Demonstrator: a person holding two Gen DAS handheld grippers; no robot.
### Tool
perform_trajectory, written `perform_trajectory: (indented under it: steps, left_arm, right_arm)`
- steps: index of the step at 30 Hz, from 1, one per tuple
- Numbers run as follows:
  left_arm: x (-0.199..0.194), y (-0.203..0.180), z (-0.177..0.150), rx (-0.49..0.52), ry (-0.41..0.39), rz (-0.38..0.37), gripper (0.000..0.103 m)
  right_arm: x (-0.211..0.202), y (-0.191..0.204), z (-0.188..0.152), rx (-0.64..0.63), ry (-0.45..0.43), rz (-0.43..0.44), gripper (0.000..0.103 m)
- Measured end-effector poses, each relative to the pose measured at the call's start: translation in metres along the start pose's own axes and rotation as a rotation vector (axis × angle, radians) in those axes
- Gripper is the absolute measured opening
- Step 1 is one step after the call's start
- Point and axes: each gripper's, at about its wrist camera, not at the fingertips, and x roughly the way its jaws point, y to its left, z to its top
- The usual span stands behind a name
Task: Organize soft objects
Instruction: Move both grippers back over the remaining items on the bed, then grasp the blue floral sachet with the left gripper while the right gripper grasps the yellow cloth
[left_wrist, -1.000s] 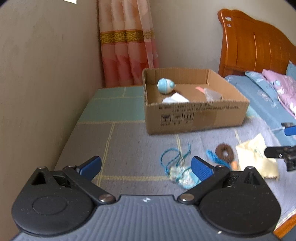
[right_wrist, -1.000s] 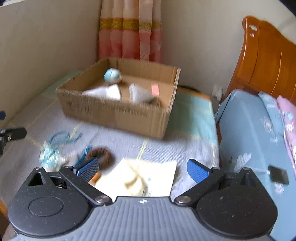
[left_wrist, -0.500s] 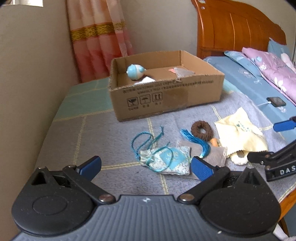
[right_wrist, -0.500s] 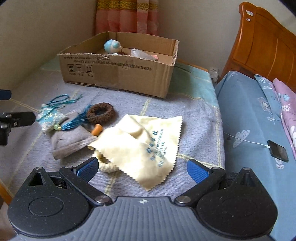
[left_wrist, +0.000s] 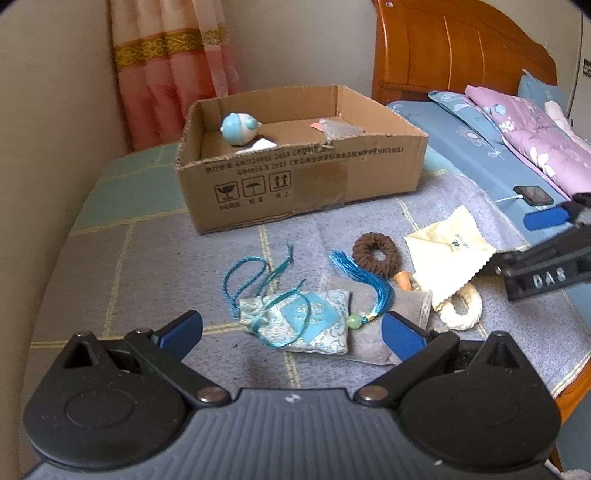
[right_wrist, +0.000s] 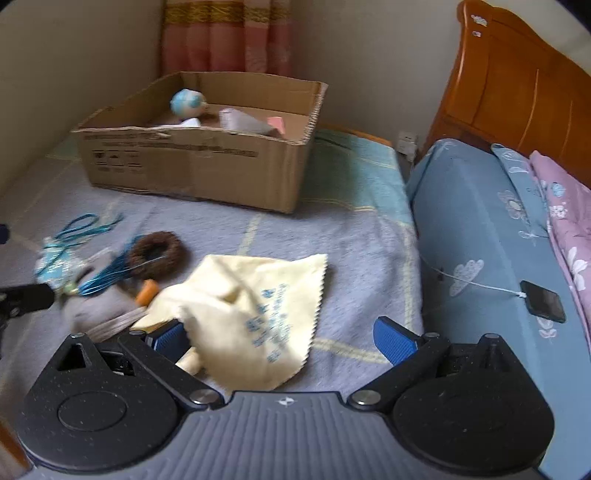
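A blue embroidered pouch (left_wrist: 303, 325) with cords and a tassel lies on the grey blanket, just ahead of my open left gripper (left_wrist: 291, 332). Beside it are a grey cloth (left_wrist: 410, 302), a brown scrunchie (left_wrist: 376, 254), a white rope ring (left_wrist: 461, 310) and a yellow cloth (left_wrist: 447, 254). My right gripper (right_wrist: 284, 336) is open low over the yellow cloth (right_wrist: 255, 295), whose near edge covers part of the left finger. The scrunchie (right_wrist: 157, 254) and pouch (right_wrist: 55, 262) lie to its left. A cardboard box (left_wrist: 295, 181) behind holds a blue round toy (left_wrist: 238, 129).
A wall runs along the left, a curtain (left_wrist: 173, 66) hangs behind the box. A bed with blue sheet (right_wrist: 480, 240), pink quilt and wooden headboard (right_wrist: 517, 85) stands to the right. A phone (right_wrist: 543, 301) on a white cable lies on the bed's edge.
Both grippers have come lower and closer to the pile of soft things. The right gripper now reaches the yellow cloth's edge; the left stands nearer the pouch. Both stay open.
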Motion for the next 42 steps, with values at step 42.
perform_trajectory:
  steps: [42]
  left_arm:
    - [0.021, 0.006, -0.002, -0.034, 0.053, -0.009, 0.102]
  right_arm:
    - [0.042, 0.004, 0.009, 0.002, 0.026, 0.139, 0.103]
